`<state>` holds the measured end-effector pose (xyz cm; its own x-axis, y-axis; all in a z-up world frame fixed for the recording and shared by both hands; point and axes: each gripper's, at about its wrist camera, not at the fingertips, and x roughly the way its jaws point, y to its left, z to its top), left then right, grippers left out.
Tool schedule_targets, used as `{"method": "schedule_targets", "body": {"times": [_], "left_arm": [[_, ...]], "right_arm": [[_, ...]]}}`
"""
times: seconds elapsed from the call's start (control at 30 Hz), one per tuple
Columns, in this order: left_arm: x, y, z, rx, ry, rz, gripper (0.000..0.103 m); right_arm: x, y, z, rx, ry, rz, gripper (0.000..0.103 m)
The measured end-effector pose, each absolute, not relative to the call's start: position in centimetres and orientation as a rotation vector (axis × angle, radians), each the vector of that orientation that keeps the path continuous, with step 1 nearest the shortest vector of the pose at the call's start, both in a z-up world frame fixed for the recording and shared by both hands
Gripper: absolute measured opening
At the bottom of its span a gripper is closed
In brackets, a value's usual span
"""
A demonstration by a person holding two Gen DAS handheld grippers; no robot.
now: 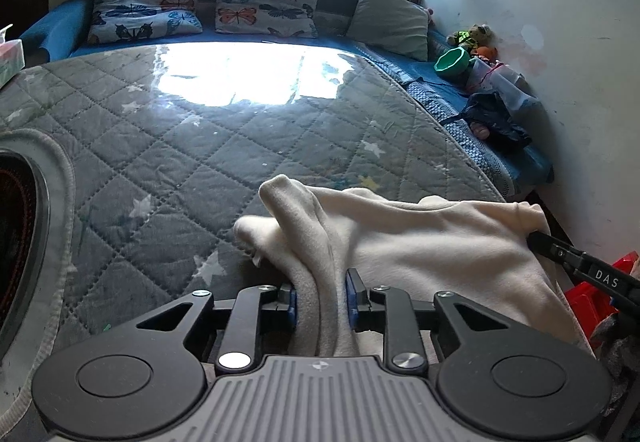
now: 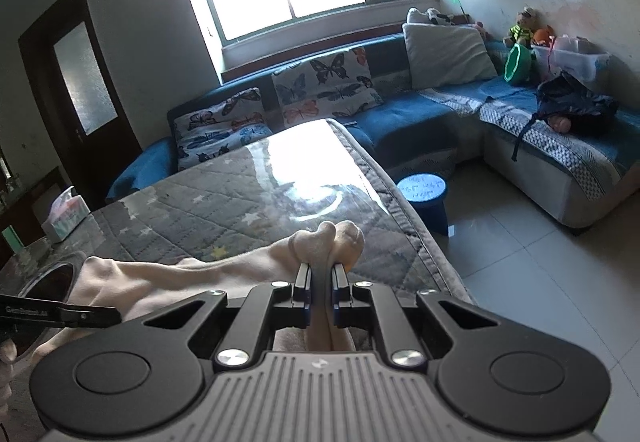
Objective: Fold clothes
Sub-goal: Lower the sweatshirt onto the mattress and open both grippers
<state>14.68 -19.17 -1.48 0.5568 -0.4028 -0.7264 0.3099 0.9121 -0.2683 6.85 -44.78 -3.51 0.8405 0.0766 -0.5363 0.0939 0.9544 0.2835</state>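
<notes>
In the left wrist view, the left gripper (image 1: 321,296) pinches a bunched fold of the cream fleece garment (image 1: 420,242) between its blue-padded fingers (image 1: 354,296). The garment lies at the near right corner of the grey quilted, star-printed table cover (image 1: 180,146). In the right wrist view, the right gripper (image 2: 320,292) is clamped on another bunched edge of the cloth, near the table's right edge.

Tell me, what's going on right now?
Left claw and right claw both shut on cream garment. Garment bunched at quilted table's edge. Nothing in the way.
</notes>
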Motion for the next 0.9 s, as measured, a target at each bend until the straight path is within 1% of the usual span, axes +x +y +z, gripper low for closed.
{"method": "schedule_targets", "body": {"times": [0.07, 0.13, 0.2, 0.27, 0.3, 0.37, 0.47, 0.63, 0.73, 0.77, 0.8, 0.83, 0.9], "left_arm": [[14.7, -19.1, -1.5, -0.115, 0.888, -0.419, 0.028], [14.7, -19.0, -1.6, -0.117, 0.889, -0.411, 0.034], [14.6, -18.7, -1.7, -0.121, 0.890, -0.404, 0.036], [14.6, -18.4, -1.9, -0.125, 0.893, -0.395, 0.040], [14.6, -18.3, -1.9, -0.126, 0.894, -0.390, 0.041], [14.6, -18.0, -2.0, -0.129, 0.896, -0.384, 0.043], [14.5, -17.6, -2.0, -0.130, 0.893, -0.365, 0.050], [14.4, -16.9, -1.9, -0.134, 0.890, -0.333, 0.053], [14.4, -16.6, -1.7, -0.130, 0.885, -0.311, 0.053], [14.4, -16.6, -1.7, -0.128, 0.883, -0.304, 0.053], [14.4, -16.5, -1.6, -0.127, 0.881, -0.296, 0.053], [14.4, -16.4, -1.6, -0.126, 0.880, -0.289, 0.053], [14.3, -16.2, -1.5, -0.123, 0.876, -0.274, 0.053]], "right_arm": [[7.0, -44.9, -3.8, 0.308, 0.585, -0.015, 0.009], [7.1, -44.9, -4.0, 0.311, 0.596, -0.021, 0.010], [7.2, -45.0, -4.3, 0.312, 0.606, -0.027, 0.010], [7.3, -45.1, -4.5, 0.309, 0.618, -0.033, 0.013], [7.3, -45.1, -4.6, 0.305, 0.624, -0.038, 0.013], [7.3, -45.2, -4.8, 0.302, 0.632, -0.045, 0.016], [7.1, -45.4, -4.8, 0.294, 0.632, -0.055, 0.019], [6.5, -45.2, -3.8, 0.260, 0.611, -0.073, 0.020], [5.9, -44.4, -2.8, 0.234, 0.590, -0.058, 0.028], [5.7, -44.0, -2.5, 0.222, 0.585, -0.038, 0.033], [5.4, -43.5, -2.2, 0.210, 0.580, -0.019, 0.036], [5.2, -43.0, -2.0, 0.198, 0.575, -0.002, 0.038], [4.6, -41.6, -1.6, 0.178, 0.569, 0.050, 0.040]]}}
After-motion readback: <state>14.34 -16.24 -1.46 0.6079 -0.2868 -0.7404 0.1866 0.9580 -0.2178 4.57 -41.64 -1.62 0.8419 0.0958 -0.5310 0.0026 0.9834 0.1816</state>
